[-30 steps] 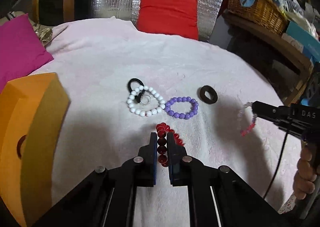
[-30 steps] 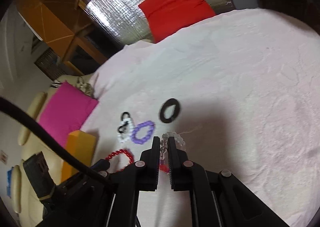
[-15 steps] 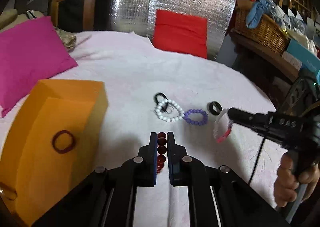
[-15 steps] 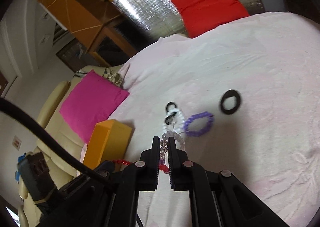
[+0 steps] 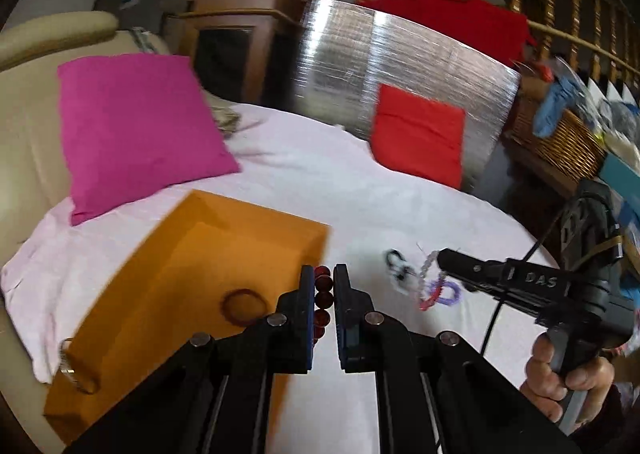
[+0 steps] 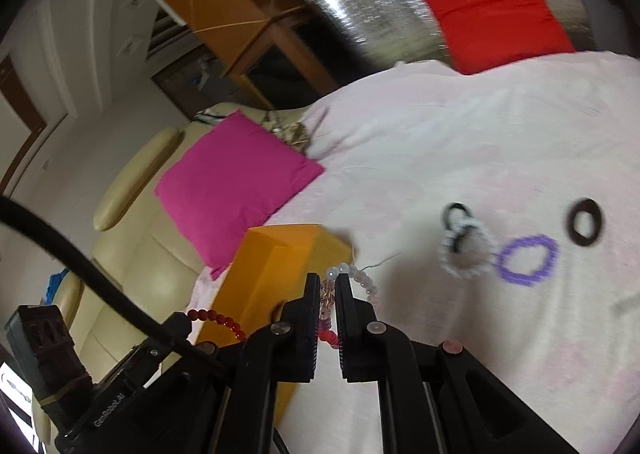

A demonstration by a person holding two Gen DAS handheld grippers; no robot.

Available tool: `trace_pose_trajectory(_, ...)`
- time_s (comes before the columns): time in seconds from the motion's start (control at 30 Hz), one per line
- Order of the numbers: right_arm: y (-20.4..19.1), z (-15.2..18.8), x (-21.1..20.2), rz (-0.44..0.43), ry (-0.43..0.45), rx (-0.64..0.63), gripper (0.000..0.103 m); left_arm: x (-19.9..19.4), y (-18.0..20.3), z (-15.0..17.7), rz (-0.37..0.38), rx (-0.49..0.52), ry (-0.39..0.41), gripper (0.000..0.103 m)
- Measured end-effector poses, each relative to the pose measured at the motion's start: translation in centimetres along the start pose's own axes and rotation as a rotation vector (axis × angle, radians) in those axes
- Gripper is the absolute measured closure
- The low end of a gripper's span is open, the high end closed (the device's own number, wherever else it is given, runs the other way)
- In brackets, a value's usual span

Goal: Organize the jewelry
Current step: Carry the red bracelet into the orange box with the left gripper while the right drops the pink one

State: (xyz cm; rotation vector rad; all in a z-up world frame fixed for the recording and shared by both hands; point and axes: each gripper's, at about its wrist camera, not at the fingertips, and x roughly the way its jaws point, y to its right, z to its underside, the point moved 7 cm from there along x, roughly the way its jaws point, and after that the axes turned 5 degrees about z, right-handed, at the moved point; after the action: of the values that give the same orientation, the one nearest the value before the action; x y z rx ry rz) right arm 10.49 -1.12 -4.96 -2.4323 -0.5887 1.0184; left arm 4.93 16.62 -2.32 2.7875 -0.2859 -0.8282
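I've lifted both bracelets off the white cloth and swung left: my left gripper clamped on the dark red bracelet now hangs over the orange box; my right gripper pinches the clear-and-pink bracelet just right of it, so drops come next

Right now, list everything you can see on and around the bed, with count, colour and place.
red bead bracelet: one, dark red, held in left tool
clear and pink bracelet: one, held in right tool
purple bracelet: one, on sheet
white bead bracelet: one, beside purple one
black ring: one, on sheet
orange box: one, left on sheet
pink cushion: one, behind box
red cushion: one, far side
left tool: shut
right tool: shut
hand: one, gripping right tool
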Motion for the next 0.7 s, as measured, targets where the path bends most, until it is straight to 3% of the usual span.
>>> trace_pose_trajectory(0.3, -6.8, 0.3, 4.5, -0.061, -0.048, -0.105, 0.094, 1.0, -6.6, 1.1, -0.179, -0.07, -0.064, 0.094)
trace_pose_trajectory(0.47, -7.9, 1.3, 6.9, -0.095, -0.074, -0.093, 0.094, 2.1, -7.7, 2.5, -0.232, -0.064, -0.126, 0.094)
trace_pose_trajectory(0.7, -7.6, 1.5, 9.6, -0.065, -0.087, -0.088, 0.094, 3.4, -8.4, 4.3, -0.255, -0.073, -0.215, 0.094)
